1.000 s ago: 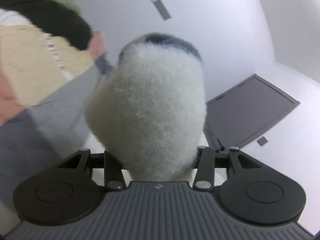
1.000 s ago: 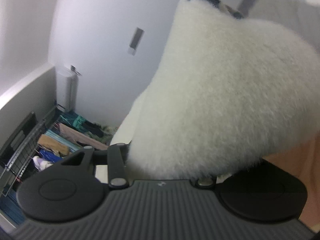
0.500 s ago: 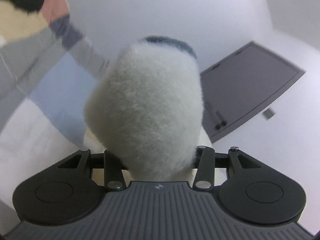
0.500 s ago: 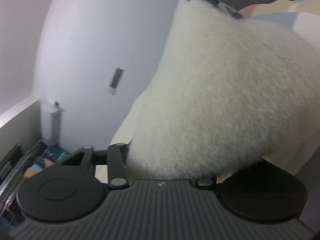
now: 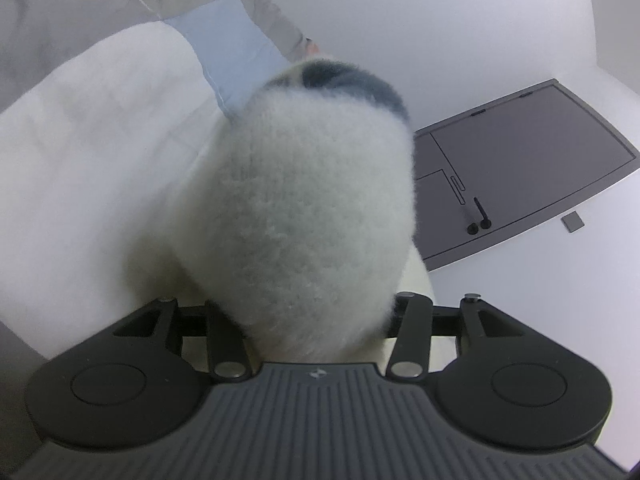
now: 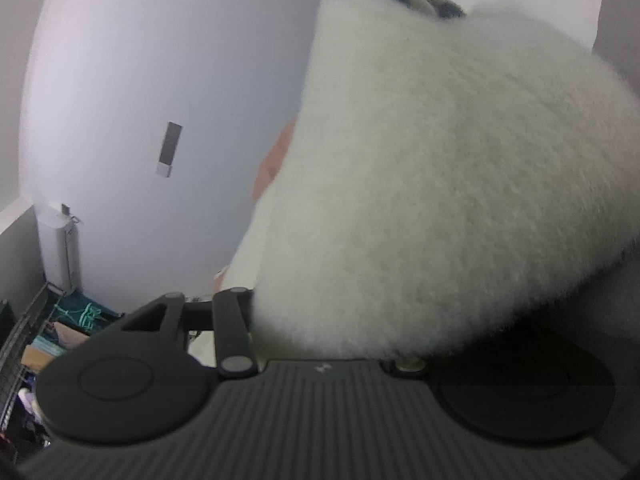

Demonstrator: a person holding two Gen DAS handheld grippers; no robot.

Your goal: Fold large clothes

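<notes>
Bunching in both jaws, a fleecy white garment [image 5: 304, 216] — dark panel [image 5: 520, 176] only leftward, rack [image 6: 24, 340] only rightward.

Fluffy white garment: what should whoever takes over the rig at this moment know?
Left gripper: jaws hidden, a bunch of the fluffy white garment gripped between them.
Right gripper: same, gripping another bunch.
The garment fills both views; how it hangs cannot be seen.
Done: garment taken up with both grippers.
Left: lay it flat and fold it; no fold is visible yet.

Pale wall [image 6: 140, 80], grey panel [image 5: 532, 168]
</notes>
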